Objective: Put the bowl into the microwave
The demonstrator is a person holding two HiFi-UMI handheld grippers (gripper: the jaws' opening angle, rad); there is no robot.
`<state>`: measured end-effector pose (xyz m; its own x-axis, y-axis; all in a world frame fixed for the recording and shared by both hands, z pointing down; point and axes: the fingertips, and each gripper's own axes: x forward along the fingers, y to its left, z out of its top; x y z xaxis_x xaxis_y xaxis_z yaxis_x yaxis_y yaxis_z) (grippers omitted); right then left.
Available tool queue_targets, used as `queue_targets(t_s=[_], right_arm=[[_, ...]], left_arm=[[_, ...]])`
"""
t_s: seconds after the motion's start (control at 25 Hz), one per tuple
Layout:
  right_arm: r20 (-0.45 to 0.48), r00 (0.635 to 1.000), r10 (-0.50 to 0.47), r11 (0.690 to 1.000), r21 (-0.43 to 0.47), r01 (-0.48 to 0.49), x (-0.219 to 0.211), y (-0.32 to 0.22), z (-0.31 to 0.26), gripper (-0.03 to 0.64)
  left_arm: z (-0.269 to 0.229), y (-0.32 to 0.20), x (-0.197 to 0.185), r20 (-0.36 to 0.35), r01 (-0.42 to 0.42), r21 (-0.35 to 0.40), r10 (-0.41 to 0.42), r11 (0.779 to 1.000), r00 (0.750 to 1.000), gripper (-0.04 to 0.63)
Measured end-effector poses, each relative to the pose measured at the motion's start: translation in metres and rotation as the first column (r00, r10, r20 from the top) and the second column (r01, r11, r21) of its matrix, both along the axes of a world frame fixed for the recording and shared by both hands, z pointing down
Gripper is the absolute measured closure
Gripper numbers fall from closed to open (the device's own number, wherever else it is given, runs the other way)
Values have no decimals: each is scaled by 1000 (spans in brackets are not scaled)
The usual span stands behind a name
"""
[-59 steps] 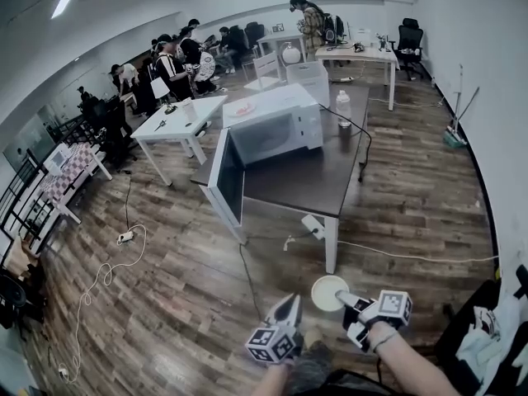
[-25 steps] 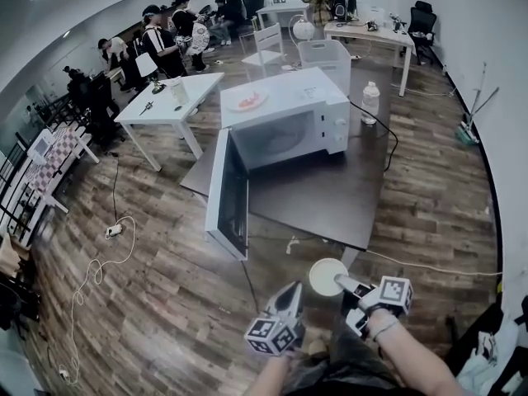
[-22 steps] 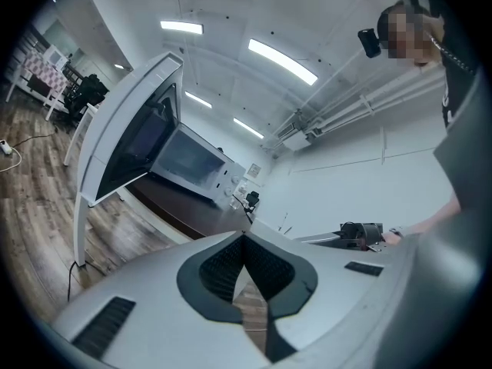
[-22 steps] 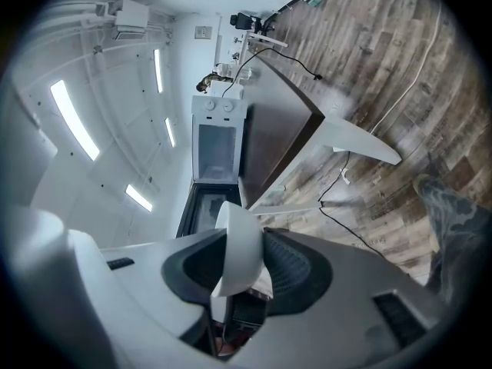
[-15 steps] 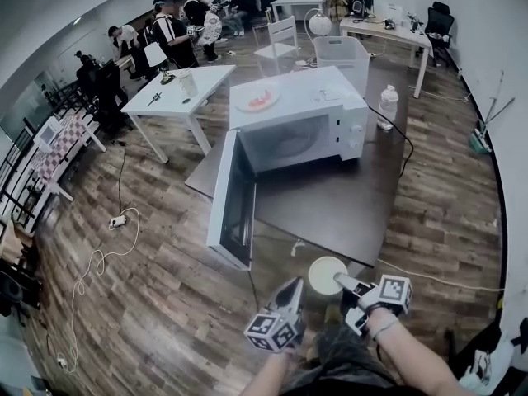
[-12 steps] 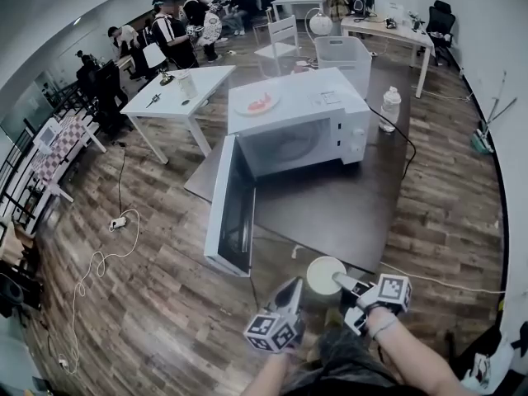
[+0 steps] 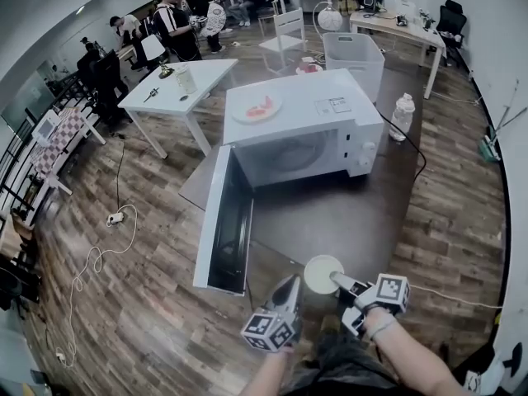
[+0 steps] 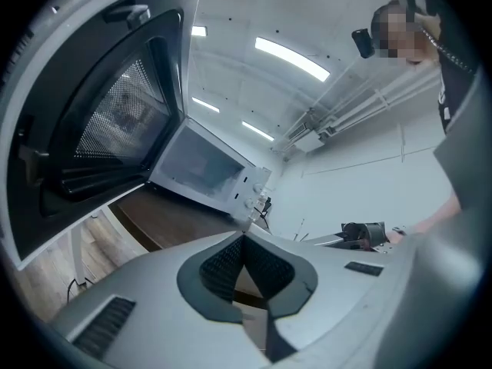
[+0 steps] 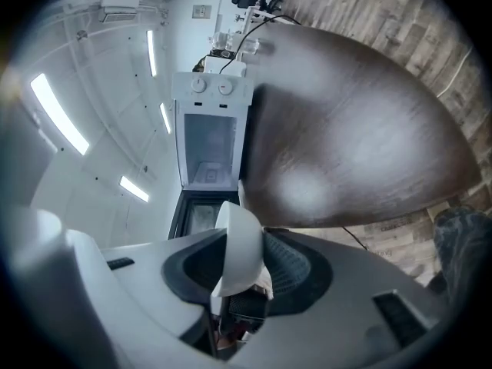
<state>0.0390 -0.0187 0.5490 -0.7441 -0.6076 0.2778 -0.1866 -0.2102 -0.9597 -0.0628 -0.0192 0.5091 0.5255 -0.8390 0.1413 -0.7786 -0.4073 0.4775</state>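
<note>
A: Over the last 2 seconds or so you have closed in on the counter [image 7: 346, 221]; in the head view the microwave [image 7: 297, 130] sits larger and nearer than before; its open door [image 7: 223, 221] now hangs just ahead of your left hand-held gripper [image 7: 289, 289].

B: So the carry looks nearly over to me; the bowl [image 7: 322, 273] is in the air, just short of the counter's near edge, pinched by its rim in your right hand-held gripper [image 7: 338, 281]; the placing itself is not yet begun.

A: Your right gripper view shows what the head view cannot; the 2 jaws are partly closed and pressing on the bowl's thin white wall; beyond it the microwave's open cavity [image 9: 209, 152] lies straight ahead.

B: Your left gripper view shows its jaws brought together on nothing; it looks up at the door's mesh window [image 8: 115, 121]; mind that door as you swing the bowl in.
</note>
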Motion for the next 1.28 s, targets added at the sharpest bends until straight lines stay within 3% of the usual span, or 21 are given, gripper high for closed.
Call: queue_targets(t_s=[0.64,0.92,1.28], right_arm=[[-17,999,-28,999,41,28,5,-83,-4,482],[-31,999,-44,999,18,44,5,-104,-4,482],[-61,998,-24,998,56,27,-1,-151,-5,482]], left_arm=[[-6,-67,3,57,31,43,-33,999,998,595],[-15,-93,7,61,47,57,-50,997,997,595],[-11,-124,4,46,50,65,-53,997,998,595]])
